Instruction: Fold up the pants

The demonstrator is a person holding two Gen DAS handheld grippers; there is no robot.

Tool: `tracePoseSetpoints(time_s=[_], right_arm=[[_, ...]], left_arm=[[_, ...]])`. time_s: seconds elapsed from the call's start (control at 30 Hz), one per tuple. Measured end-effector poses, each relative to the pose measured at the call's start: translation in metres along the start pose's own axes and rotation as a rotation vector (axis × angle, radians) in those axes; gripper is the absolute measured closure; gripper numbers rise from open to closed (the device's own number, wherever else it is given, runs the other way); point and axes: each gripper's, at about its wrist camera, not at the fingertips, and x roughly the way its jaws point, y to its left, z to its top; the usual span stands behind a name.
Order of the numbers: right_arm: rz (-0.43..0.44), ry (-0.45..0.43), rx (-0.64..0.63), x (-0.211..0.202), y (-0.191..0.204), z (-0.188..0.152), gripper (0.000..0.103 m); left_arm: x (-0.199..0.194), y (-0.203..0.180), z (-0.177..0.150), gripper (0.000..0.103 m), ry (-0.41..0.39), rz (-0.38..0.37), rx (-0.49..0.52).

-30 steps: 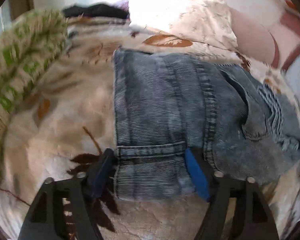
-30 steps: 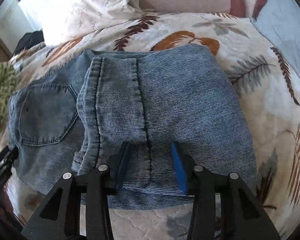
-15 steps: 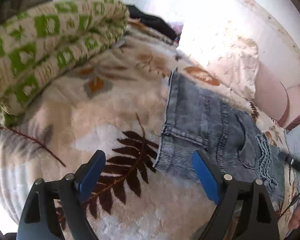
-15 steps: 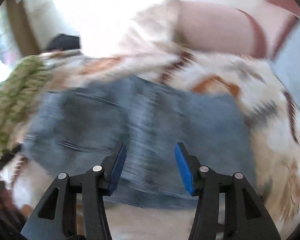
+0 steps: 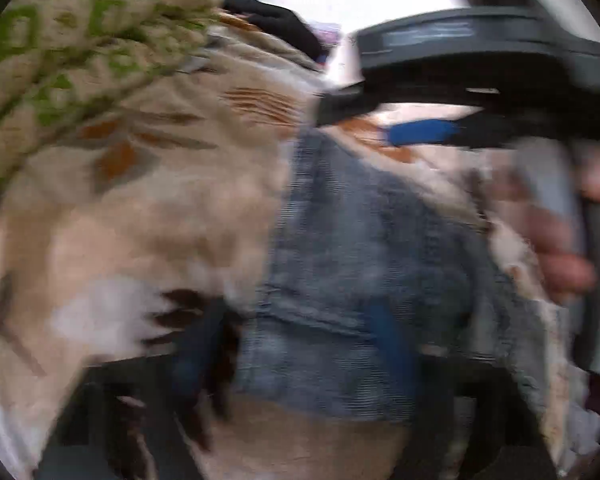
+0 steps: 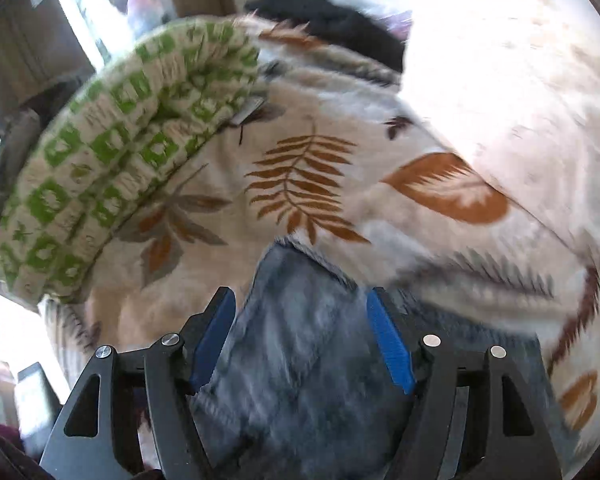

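A: Jeans (image 5: pixel 364 280) lie folded on the leaf-print bed cover (image 6: pixel 300 184), beside the green-patterned blanket (image 6: pixel 112 168). Right gripper (image 6: pixel 300 344): fingers spread wide above the denim, holding nothing.

B: Left gripper (image 5: pixel 300 344)?

A: Heavily blurred. Fingers look parted astride the near hem; grip cannot be confirmed.

B: Risk?

A: My judgement: a fast sweep could snag the top layer and pull the fold open.

B: Hidden?

A: Far edge of the jeans sits behind the right gripper in the left view.
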Motion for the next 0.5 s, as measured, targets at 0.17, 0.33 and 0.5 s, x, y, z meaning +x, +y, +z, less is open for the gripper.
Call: tracePoseSetpoints(time_s=[0.17,0.33,0.5], right_arm=[[0.030,0.099,-0.061,0.048,0.002,0.015,0.035],[-0.050,0.193,-0.060,0.079,-0.006,0.009,0.073],[-0.098,0.087,-0.017,0.047,-0.008,-0.001,0.091]], left_arm=[[0.008,0.001,0.005,0.069,0.012,0.003,0.001],[0.009,0.004,0.008,0.078,0.014,-0.017,-0.005],[-0.003,-0.001,0.009,0.082,-0.025,-0.072,0.003]])
